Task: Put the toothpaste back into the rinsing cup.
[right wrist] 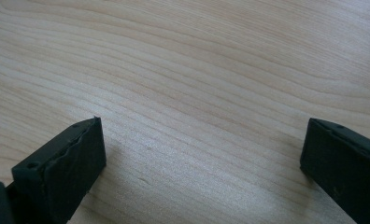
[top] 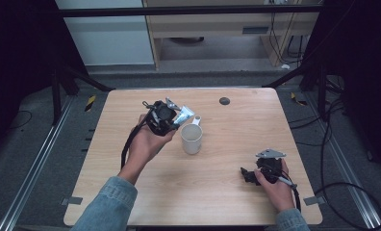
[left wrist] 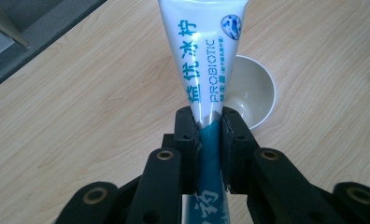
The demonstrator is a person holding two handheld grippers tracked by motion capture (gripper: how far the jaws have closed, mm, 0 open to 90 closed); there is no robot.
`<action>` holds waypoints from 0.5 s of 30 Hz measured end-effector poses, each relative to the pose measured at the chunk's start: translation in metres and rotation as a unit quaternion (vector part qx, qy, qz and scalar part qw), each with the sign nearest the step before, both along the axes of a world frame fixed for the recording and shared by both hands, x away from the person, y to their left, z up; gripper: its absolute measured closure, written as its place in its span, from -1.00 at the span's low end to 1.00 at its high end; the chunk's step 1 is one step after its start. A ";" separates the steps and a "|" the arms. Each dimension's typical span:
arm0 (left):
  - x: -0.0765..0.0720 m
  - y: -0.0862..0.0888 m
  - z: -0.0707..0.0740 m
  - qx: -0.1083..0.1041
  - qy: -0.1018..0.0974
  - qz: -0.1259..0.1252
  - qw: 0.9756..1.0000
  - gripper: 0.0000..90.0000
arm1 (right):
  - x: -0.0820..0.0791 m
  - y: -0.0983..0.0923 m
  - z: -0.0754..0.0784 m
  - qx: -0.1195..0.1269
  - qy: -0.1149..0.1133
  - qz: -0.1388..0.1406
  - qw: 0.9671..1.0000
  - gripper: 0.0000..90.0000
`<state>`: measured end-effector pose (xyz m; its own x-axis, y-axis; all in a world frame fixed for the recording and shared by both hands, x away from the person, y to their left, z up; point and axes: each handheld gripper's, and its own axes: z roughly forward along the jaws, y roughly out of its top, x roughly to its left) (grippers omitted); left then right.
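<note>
Holding the tube (left wrist: 210, 60) up off the table (top: 236, 144), the left gripper (top: 165, 118) keeps it just beside the mug (top: 192, 138), and in the left gripper view the mug's open mouth (left wrist: 253, 91) lies directly behind the tube. That placing suggests the tube is meant to go into the mug, and gripping it by the middle leaves one end free to go in. The tube is tilted, not upright, and no part of it is inside the mug yet.

The left jaws are closed almost together, pressing the tube's flat sides from both sides; the tube runs on past them above and below.

The right gripper (top: 265, 171) sits low over bare table near the right front corner, well apart from the mug, likely parked out of the way. Its jaws stand wide apart in the right gripper view, with nothing between them but wood, and they hold nothing.
</note>
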<state>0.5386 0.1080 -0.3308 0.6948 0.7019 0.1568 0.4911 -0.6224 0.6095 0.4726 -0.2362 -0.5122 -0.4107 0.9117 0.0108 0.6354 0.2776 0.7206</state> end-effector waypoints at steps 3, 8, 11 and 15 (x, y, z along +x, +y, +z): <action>-0.001 -0.004 0.002 -0.001 -0.004 -0.001 1.000 0.74 | 0.001 -0.001 -0.001 -0.005 -0.005 0.003 1.000 -0.99; 0.001 -0.013 0.006 -0.003 -0.008 -0.005 1.000 0.74 | 0.001 -0.001 -0.001 -0.008 -0.005 0.006 1.000 -0.99; 0.003 -0.017 0.010 -0.005 -0.015 -0.004 1.000 0.74 | 0.001 -0.001 -0.001 -0.006 -0.005 0.005 1.000 -0.99; 0.003 -0.022 0.012 -0.007 -0.020 -0.001 1.000 0.74 | 0.001 -0.001 -0.001 -0.007 -0.005 0.005 1.000 -0.99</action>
